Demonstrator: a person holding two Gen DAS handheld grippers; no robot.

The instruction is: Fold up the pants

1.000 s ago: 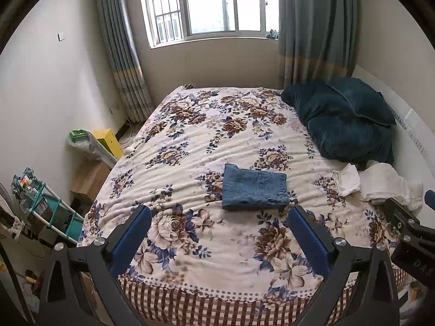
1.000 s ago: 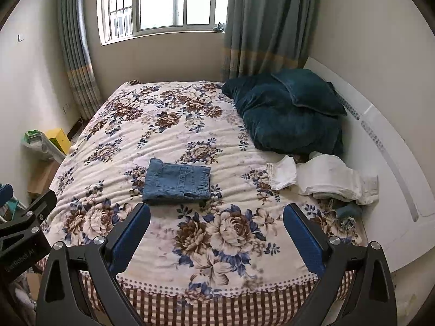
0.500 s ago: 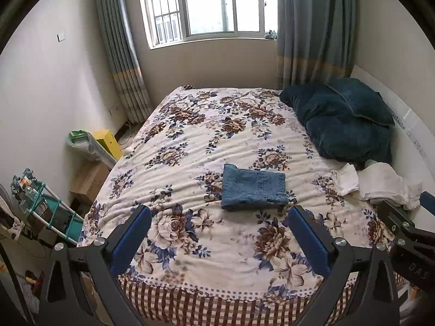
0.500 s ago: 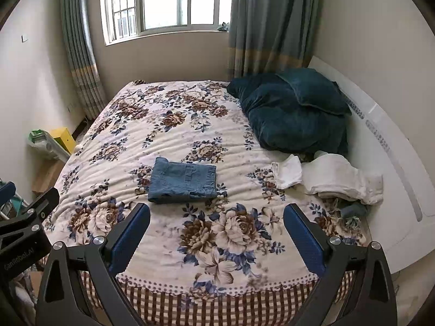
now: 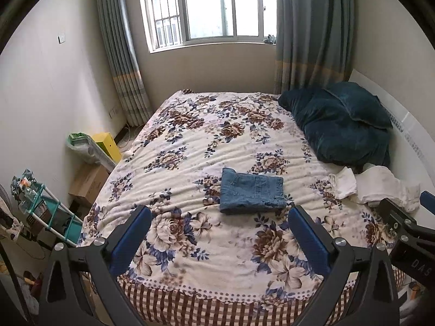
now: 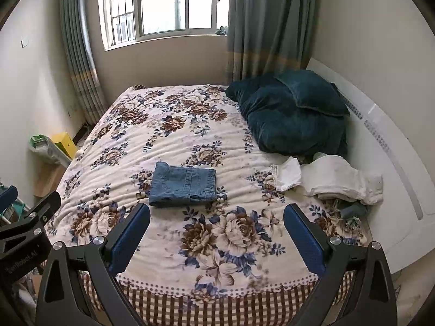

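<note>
Blue denim pants [image 5: 251,191] lie folded into a neat rectangle on the floral bedspread [image 5: 217,141], near the middle of the bed; they also show in the right wrist view [image 6: 184,185]. My left gripper [image 5: 218,237] is open and empty, held back above the bed's near edge. My right gripper [image 6: 216,233] is also open and empty, beside it to the right. Both are well short of the pants. The right gripper's body shows at the right edge of the left wrist view [image 5: 407,233].
White clothes [image 6: 334,179] lie crumpled at the right of the bed by dark teal pillows [image 6: 293,114] and a white headboard [image 6: 394,163]. A yellow box [image 5: 107,146], a cardboard box and a teal rack [image 5: 46,214] stand on the floor at left.
Both grippers have drifted slightly, so the view shifts a little. The folded pants have not moved and both grippers stay open.
</note>
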